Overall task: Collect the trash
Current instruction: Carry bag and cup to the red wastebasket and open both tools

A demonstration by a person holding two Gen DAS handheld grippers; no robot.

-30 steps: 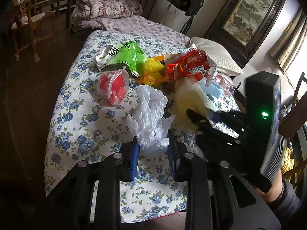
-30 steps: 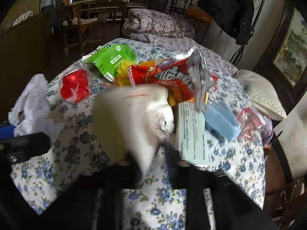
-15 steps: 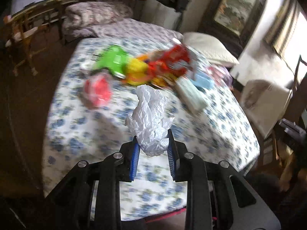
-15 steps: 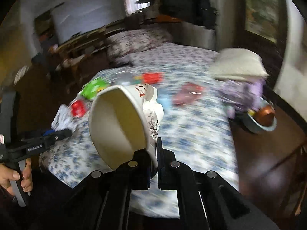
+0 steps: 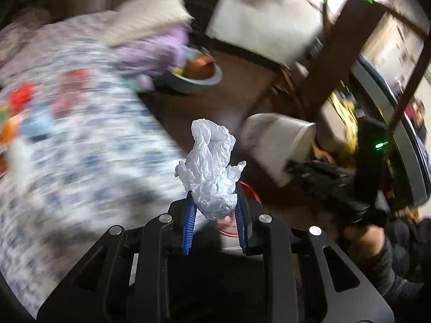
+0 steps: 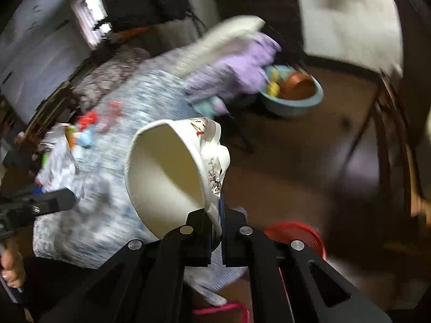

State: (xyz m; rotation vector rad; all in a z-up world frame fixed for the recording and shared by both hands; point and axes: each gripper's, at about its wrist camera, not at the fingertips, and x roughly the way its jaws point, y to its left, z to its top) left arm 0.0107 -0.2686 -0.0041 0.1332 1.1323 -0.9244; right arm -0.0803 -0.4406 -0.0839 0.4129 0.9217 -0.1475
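A crumpled white plastic bag (image 5: 212,167) sticks up from my left gripper (image 5: 214,197), whose blue pads are shut on its lower end. Below it shows the rim of a red basket (image 5: 252,189) on the floor. My right gripper (image 6: 215,211) is shut on the rim of a white paper bowl (image 6: 167,172) with red and dark print, tilted with its mouth toward the camera. The red basket (image 6: 296,234) lies just right of those fingers. The left wrist view also shows the bowl (image 5: 277,145) and the right gripper (image 5: 334,180) to the right.
The table with its blue-flowered cloth (image 5: 80,167) and leftover wrappers (image 5: 21,97) is blurred on the left. A blue basin (image 6: 293,94) with a copper pot stands on the dark wooden floor beyond. A dark chair frame (image 5: 347,62) rises at right. A hand (image 6: 10,269) holds the left gripper.
Both grippers have swung right, off the table top and out over the floor beside it, rolling as they went. The red basket has come into view. Both grips are unchanged.
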